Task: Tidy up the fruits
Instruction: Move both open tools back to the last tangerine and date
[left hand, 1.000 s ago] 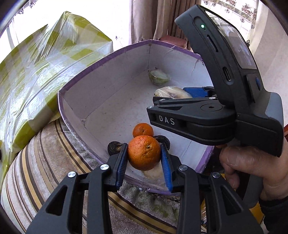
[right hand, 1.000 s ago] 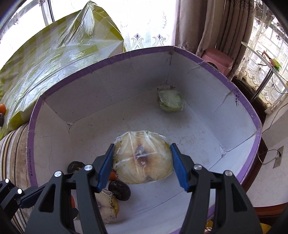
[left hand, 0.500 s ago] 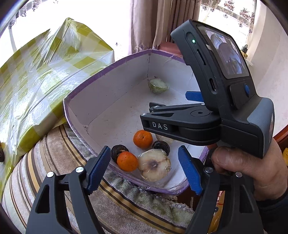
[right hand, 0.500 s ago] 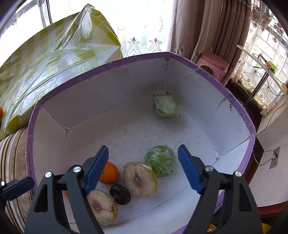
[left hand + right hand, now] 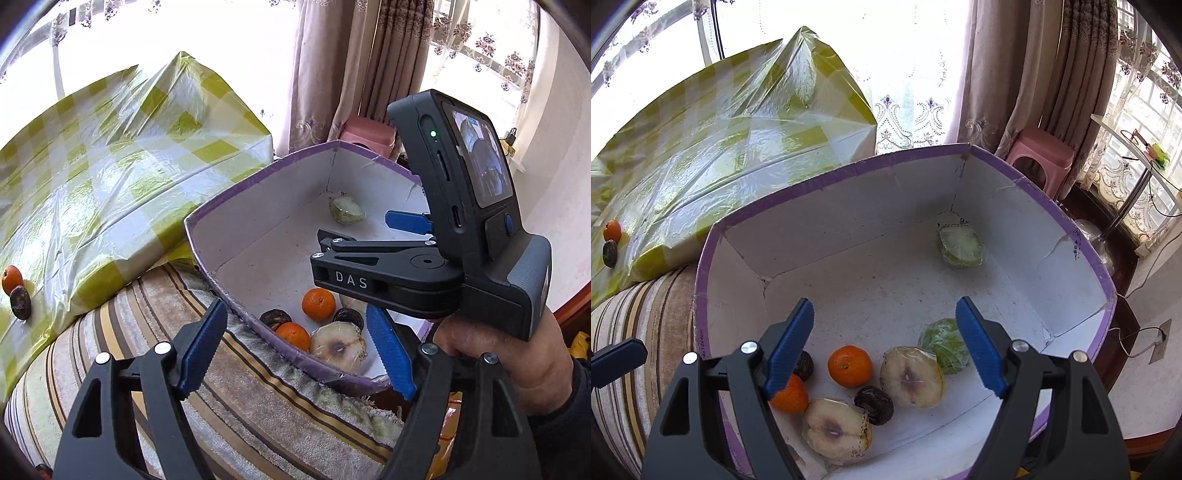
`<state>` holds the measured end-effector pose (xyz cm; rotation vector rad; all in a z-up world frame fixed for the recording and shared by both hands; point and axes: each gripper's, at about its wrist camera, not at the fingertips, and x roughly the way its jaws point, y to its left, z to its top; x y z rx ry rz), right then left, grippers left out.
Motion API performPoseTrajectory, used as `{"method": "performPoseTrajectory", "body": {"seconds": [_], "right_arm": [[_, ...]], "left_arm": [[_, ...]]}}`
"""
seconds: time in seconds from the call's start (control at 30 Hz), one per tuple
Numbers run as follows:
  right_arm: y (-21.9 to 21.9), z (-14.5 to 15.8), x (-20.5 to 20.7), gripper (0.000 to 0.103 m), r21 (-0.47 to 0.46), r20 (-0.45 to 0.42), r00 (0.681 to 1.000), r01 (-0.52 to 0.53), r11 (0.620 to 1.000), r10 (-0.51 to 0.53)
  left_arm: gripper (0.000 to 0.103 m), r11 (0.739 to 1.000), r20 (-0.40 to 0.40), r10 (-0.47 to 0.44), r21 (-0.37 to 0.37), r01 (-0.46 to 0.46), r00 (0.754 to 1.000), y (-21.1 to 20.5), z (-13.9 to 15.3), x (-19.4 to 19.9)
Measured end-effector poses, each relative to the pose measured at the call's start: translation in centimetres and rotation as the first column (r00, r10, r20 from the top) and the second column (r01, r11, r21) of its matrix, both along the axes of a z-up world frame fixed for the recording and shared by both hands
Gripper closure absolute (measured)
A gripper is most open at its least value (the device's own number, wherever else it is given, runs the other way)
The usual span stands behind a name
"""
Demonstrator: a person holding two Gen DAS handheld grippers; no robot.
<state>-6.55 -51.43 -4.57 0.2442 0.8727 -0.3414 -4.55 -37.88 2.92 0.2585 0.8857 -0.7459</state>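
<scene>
A white box with a purple rim (image 5: 716,236) holds two oranges (image 5: 849,365), two wrapped pale fruit halves (image 5: 911,376), two dark fruits (image 5: 874,398) and two wrapped green pieces (image 5: 960,243). My right gripper (image 5: 886,343) hangs open and empty above the box's near end. My left gripper (image 5: 295,350) is open and empty over the box's near left rim (image 5: 229,302). In the left wrist view the right gripper's body (image 5: 406,266) is held by a hand above the box. Another orange (image 5: 12,279) and dark fruit (image 5: 20,302) lie on the table at far left.
The box rests on a striped cushion (image 5: 110,325). Beside it is a table under a yellow-checked plastic cloth (image 5: 720,147). A pink stool (image 5: 1039,155) and curtains (image 5: 1015,74) stand behind the box, with a cable and wall socket (image 5: 1160,345) at right.
Both grippers opened: the left let go of an orange and the right of a wrapped fruit half, both now lying in the box. Both grippers rose and drew back.
</scene>
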Motion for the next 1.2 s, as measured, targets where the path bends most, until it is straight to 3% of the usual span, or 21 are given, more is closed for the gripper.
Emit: {"method": "performPoseTrajectory", "body": {"seconds": [0.27,0.53,0.7,0.93,1.07,1.2], "right_arm": [[1.9,1.4,0.6,0.024,-0.006,0.018,0.999,-0.031,1.000,0.031],[4.2,1.7,1.5,0.024,-0.002,0.021,0.996,-0.088,0.996,0.088],[5.8,1.6,2.4,0.024,0.006,0.019,0.991,-0.129,0.992,0.129],[8.5,1.7,3.5,0.024,0.017,0.026,0.981,-0.193,0.981,0.193],[10.2,1.8,4.2,0.024,0.024,0.031,0.973,-0.231,0.973,0.230],[11.9,2.0,5.0,0.024,0.033,0.043,0.963,-0.269,0.963,0.268]], "left_arm": [[0.024,0.989,0.003,0.132,-0.073,-0.132,0.991,6.2,2.0,1.8],[0.024,0.949,-0.031,0.284,-0.132,-0.285,0.958,14.6,3.3,3.2],[0.024,0.901,-0.013,0.409,-0.149,-0.407,0.912,21.1,4.5,4.0],[0.023,0.807,0.000,0.581,-0.132,-0.575,0.814,30.0,4.3,4.9],[0.024,0.759,-0.012,0.643,-0.125,-0.639,0.766,33.7,3.6,5.3],[0.024,0.731,-0.024,0.675,-0.118,-0.672,0.738,35.8,2.8,5.5]]}}
